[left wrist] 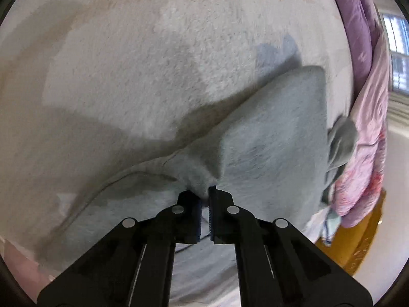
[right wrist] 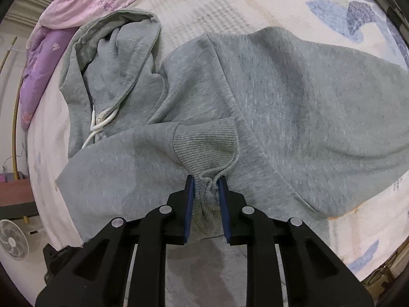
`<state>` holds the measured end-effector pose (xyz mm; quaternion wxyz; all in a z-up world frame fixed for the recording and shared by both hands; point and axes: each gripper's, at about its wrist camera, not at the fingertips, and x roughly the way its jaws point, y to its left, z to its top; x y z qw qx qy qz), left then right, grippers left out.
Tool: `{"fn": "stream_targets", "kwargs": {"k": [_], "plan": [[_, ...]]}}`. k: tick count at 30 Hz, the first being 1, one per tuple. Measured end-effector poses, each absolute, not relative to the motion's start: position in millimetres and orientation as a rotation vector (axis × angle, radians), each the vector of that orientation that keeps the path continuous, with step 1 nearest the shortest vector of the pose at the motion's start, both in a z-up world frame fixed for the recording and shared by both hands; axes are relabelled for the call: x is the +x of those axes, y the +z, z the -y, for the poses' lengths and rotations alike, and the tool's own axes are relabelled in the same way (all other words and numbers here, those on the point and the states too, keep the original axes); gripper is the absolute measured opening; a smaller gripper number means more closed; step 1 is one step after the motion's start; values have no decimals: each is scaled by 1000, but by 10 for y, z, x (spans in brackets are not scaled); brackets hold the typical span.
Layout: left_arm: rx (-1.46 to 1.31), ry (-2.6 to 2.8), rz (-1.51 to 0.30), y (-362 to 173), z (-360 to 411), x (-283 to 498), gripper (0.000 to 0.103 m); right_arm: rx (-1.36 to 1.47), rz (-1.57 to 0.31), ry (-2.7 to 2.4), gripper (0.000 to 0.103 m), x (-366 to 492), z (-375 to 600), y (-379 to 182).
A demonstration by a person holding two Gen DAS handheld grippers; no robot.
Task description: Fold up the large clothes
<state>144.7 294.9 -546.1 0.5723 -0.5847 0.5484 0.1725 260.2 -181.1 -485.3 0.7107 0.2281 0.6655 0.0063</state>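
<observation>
Nearest our right lens, the right gripper (right wrist: pixel 206 183) has its blue pads drawn in on a bunched ribbed cuff (right wrist: pixel 208 144) of the grey hoodie (right wrist: pixel 294 107), the knit squeezed into a tight gather between them. On the other side, our left gripper (left wrist: pixel 205 194) is all but fully closed, pinching a thin ridge of the same grey fabric (left wrist: pixel 268 133) so that it tents up toward the fingertips.

Beyond the jaws, the hoodie sprawls across the pale patterned bedcover (right wrist: pixel 255 2). Its hood (right wrist: pixel 115 48) lies off to the left in the right view, with the white drawstring (right wrist: pixel 102 122) trailing over the chest. A purple and pink quilt (right wrist: pixel 71 7) is heaped along the bed's far edge, and a fan (right wrist: pixel 11 240) stands on the floor below.

We judge the risks to sit in the two grips. Our left pinch holds only a shallow fold, so a quick lift could let it slip free and drop that side. Our right hold is on the cuff alone; pulling from there may stretch the sleeve rather than carry the body over, leaving a skewed fold. The loose drawstring could also get trapped inside.
</observation>
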Motion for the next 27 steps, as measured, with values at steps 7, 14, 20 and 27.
{"fn": "stream_targets", "kwargs": {"k": [7, 14, 20, 27], "plan": [[-1238, 393, -1364, -5088, -3208, 1187, 4, 442, -1535, -38, 15, 2328, 1966, -4889], [-829, 334, -1617, -4968, -2843, 1385, 23, 301, -1578, -77, 57, 2356, 1899, -4832], [-554, 199, -1526, -4382, -2612, 1606, 25, 188, -1400, 38, 35, 2370, 1791, -4409], [-407, 205, -1526, -5116, -2444, 2666, 9, 168, -1491, 29, 6, 2660, 1619, -5172]]}}
